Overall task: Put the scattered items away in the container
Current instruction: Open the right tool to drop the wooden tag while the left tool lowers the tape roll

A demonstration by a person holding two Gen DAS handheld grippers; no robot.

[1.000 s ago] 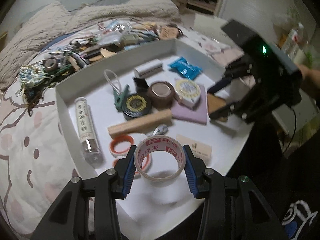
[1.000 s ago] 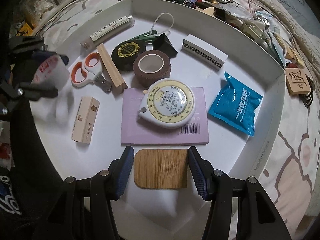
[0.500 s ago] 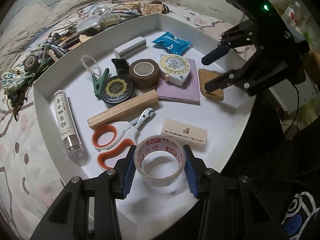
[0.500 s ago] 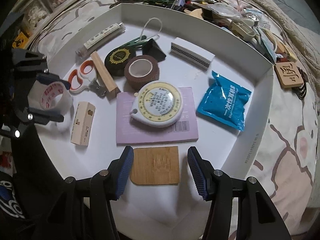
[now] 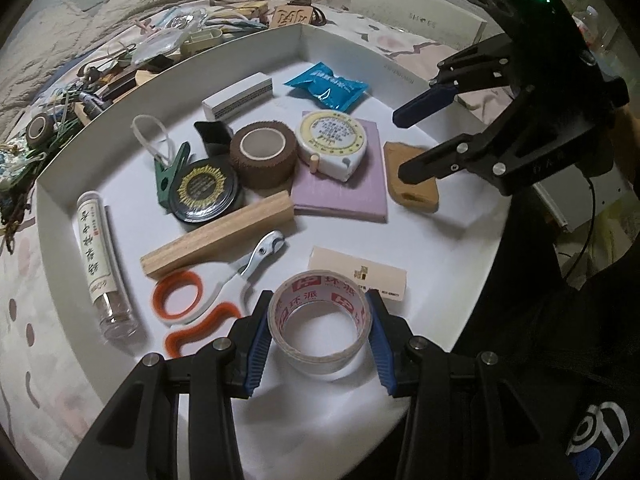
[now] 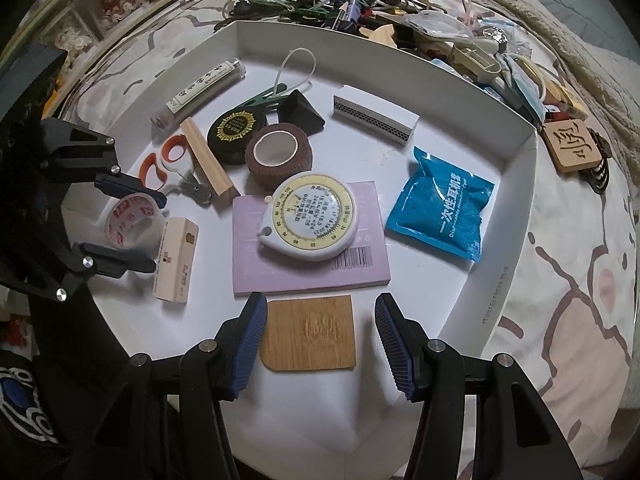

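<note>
The left gripper is clamping a roll of clear packing tape printed in red between its blue pads, holding it low over the near edge of the white container, just beside a small cream box and orange-handled scissors. The right gripper is standing spread wide, its jaws lying either side of a thin wooden card that is resting flat on the container floor; the left pad is sitting close to the card's edge while the right pad is keeping a clear gap. Just beyond the card, a round tape measure is lying on a purple pad, with a blue sachet to its right and a brown bandage roll behind it. Loose clutter is sitting heaped on the bedding outside the container's far wall.
</note>
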